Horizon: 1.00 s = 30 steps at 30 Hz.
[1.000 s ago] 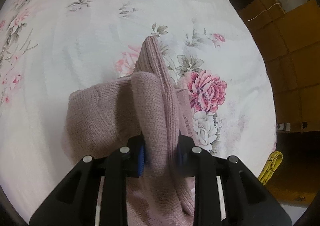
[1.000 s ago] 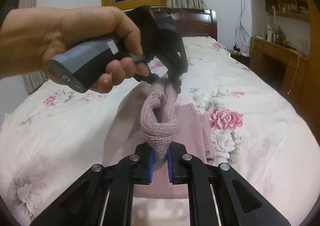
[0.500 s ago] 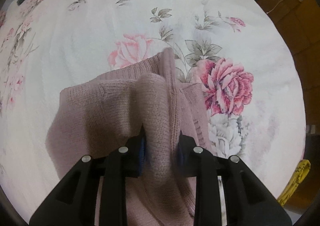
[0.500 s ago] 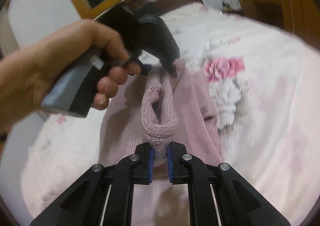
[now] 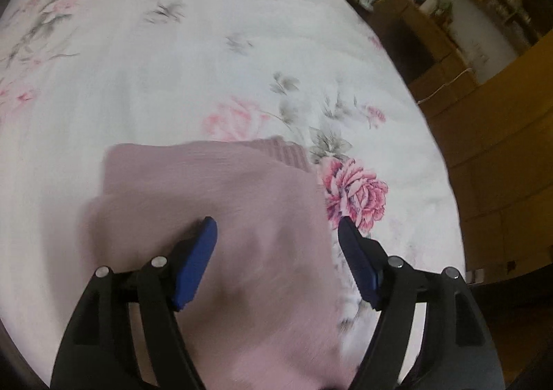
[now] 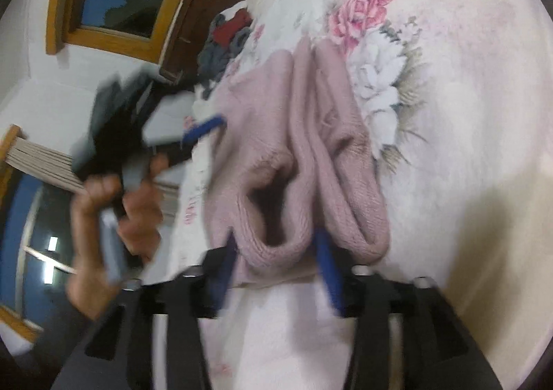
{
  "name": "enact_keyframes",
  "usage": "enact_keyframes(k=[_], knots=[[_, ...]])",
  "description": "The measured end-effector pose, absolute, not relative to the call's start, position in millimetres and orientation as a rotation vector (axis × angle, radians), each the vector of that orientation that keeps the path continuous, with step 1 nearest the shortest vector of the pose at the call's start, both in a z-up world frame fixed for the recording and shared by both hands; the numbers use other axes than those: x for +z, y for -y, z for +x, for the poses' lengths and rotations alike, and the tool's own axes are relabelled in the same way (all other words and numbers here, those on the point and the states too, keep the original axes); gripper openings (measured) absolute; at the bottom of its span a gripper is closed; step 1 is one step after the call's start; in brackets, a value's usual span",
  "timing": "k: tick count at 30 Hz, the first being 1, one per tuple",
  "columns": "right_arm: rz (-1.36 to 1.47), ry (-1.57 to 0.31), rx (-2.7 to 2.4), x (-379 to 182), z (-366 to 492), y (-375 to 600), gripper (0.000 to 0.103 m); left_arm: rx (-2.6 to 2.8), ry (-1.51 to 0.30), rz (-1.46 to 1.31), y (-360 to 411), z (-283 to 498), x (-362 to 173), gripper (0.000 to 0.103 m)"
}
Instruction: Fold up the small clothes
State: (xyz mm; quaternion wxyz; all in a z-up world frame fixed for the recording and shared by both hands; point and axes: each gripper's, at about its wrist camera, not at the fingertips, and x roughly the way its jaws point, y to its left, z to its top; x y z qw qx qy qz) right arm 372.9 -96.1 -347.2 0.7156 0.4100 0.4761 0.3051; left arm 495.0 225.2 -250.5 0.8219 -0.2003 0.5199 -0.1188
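With the left gripper [image 5: 276, 229] and right gripper [image 6: 276, 248] both spread wide and pinching nothing, the pink knit garment [image 5: 221, 203] lies folded on the floral bedspread [image 5: 207, 62], its rumpled edge at six o'clock probably needing smoothing flat.

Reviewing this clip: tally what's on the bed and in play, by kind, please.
Pink knit garment: 1
Pile of dark and red clothes, pieces too blurred to count: 1
Hand-held grippers, left hand-held gripper and right hand-held gripper, both open: 2
Floral bedspread: 1
Total: 5
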Motion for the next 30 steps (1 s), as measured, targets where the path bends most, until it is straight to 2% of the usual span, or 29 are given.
enact_keyframes(k=[1,2,7,9,11,12,13,16,21,25,27,30], knots=[[0.947,-1.067,0.702,-346,378,99,0.070,-0.266,-1.067,-0.456,-242,480,-244,0.072],[0.968,-1.083,0.722,-345,383,100,0.072,-0.287,-1.044,-0.490,-254,468,-240,0.072],[0.933,-1.210,0.754,-348,418,87,0.074,-0.391,-1.055,-0.639,-295,414,-255,0.070],[0.933,-1.267,0.786,-352,434,76,0.071,-0.434,-1.086,-0.657,-298,401,-268,0.070],[0.912,-1.318,0.804,-352,443,62,0.053,-0.473,-1.097,-0.674,-299,395,-275,0.068],[0.872,-1.329,0.790,-351,444,58,0.021,-0.494,-1.097,-0.692,-299,394,-279,0.067],[0.829,-1.335,0.758,-347,444,57,0.015,-0.521,-1.095,-0.710,-297,393,-283,0.066],[0.860,-1.292,0.699,-345,443,75,0.013,-0.582,-1.099,-0.749,-289,393,-295,0.065],[0.815,-1.335,0.671,-359,435,75,0.014,-0.611,-1.197,-0.738,-264,397,-338,0.065],[0.730,-1.274,0.638,-324,450,70,0.034,-0.615,-1.234,-0.796,-265,401,-358,0.058],[0.617,-1.164,0.575,-291,453,65,0.034,-0.625,-1.240,-0.789,-264,402,-357,0.058],[0.611,-1.086,0.640,-266,469,48,0.034,-0.656,-1.248,-0.813,-268,406,-353,0.055]])
